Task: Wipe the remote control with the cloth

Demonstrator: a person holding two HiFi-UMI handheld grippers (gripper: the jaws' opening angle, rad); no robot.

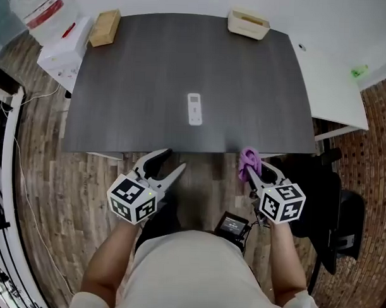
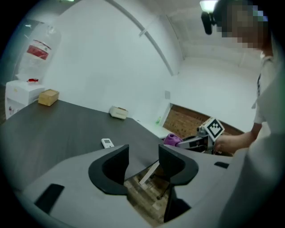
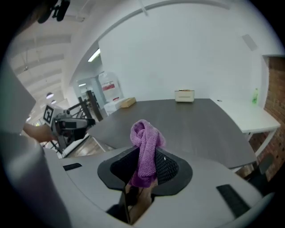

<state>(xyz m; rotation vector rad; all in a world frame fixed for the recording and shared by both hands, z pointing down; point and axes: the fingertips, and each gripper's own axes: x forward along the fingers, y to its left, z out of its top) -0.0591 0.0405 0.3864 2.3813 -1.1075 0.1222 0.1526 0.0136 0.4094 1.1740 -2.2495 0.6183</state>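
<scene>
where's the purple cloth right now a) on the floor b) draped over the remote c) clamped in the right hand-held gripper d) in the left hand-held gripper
C: the right gripper view shows the purple cloth pinched between the jaws of the right hand-held gripper. The remote control lies bare on the table, and the left hand-held gripper has its jaws apart with nothing between them.

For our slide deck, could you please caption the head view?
Before wiping: right gripper clamps the purple cloth, left gripper open and empty, white remote control lying on the dark table.
</scene>
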